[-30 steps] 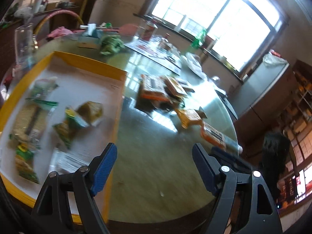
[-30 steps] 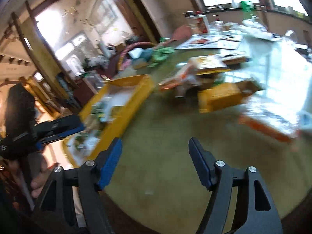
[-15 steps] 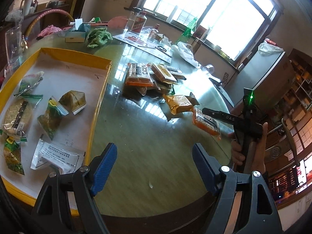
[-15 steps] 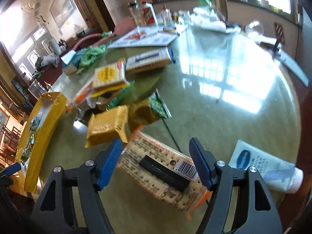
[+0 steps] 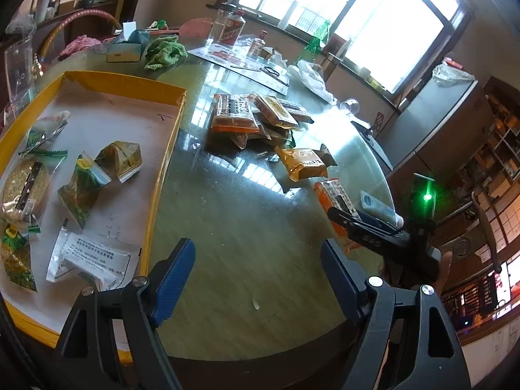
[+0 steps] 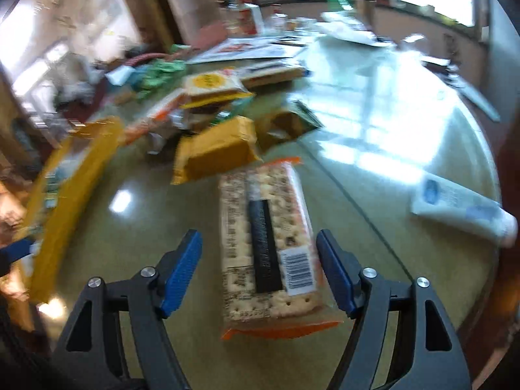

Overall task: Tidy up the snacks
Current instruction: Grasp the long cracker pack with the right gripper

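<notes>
I had right gripper (image 6: 258, 273) straddling cracker pack (image 6: 268, 240), jaws apart and just closing in, pads not yet touching. Pack lay flat on table, right of yellow tray (image 5: 162, 175). Left gripper (image 5: 256, 276) apart, empty. Next: clamp, carry to tray.

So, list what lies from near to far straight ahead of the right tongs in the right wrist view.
Cracker pack between the open tongs, which have just been closing → yellow-orange snack pack → pile of snack packs → papers at the far edge.
</notes>
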`<act>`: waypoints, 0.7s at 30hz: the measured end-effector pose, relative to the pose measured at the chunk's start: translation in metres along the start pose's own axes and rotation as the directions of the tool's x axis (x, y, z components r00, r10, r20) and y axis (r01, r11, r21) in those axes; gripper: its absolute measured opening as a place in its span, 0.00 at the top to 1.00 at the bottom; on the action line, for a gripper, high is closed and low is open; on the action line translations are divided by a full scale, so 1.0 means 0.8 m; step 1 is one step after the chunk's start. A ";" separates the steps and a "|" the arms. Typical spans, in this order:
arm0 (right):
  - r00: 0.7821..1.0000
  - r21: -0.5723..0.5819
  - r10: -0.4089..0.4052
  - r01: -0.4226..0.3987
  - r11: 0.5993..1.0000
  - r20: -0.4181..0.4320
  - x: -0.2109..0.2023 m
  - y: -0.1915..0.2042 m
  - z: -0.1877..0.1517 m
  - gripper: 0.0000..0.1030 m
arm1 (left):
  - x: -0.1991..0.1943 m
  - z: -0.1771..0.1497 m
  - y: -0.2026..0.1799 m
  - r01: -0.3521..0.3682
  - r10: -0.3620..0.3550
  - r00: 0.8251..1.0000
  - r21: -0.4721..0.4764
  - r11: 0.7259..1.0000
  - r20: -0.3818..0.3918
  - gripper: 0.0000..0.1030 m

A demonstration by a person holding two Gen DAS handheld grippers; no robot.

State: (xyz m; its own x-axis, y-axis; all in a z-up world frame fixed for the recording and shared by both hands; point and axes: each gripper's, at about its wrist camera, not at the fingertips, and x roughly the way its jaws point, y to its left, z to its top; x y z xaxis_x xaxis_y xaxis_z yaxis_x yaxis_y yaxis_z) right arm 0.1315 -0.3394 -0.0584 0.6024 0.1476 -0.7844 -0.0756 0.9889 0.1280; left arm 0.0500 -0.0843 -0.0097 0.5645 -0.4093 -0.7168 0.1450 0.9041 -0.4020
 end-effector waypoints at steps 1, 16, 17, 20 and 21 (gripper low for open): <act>0.999 -0.003 -0.035 0.035 0.999 0.014 -0.001 0.002 -0.001 0.41 | 0.001 0.001 0.000 -0.010 0.010 1.000 0.008 1.000 -0.002 0.23; 0.998 0.212 -0.022 0.010 0.977 0.057 -0.044 -0.040 -0.045 0.46 | 0.114 0.030 -0.069 -0.087 0.137 0.983 0.346 0.934 -0.124 0.23; 0.998 0.208 -0.028 0.015 0.978 0.060 -0.045 -0.041 -0.046 0.46 | 0.120 0.034 -0.071 -0.093 0.140 0.984 0.350 0.932 -0.113 0.23; 0.996 0.173 -0.053 0.039 0.984 0.077 -0.048 -0.039 -0.052 0.46 | 0.142 0.043 -0.090 -0.086 0.150 0.983 0.460 0.884 -0.105 0.23; 0.995 0.156 -0.063 0.050 0.986 0.078 -0.049 -0.036 -0.054 0.46 | 0.154 0.048 -0.098 -0.073 0.161 0.979 0.512 0.856 -0.128 0.23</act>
State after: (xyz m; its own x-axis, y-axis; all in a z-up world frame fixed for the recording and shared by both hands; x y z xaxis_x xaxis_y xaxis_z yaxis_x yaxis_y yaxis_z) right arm 0.0758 -0.3731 -0.0577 0.6664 0.0830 -0.7409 0.0799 0.9801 0.1817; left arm 0.1397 -0.2009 -0.0443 0.4715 -0.2712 -0.8391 0.4989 0.8666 0.0003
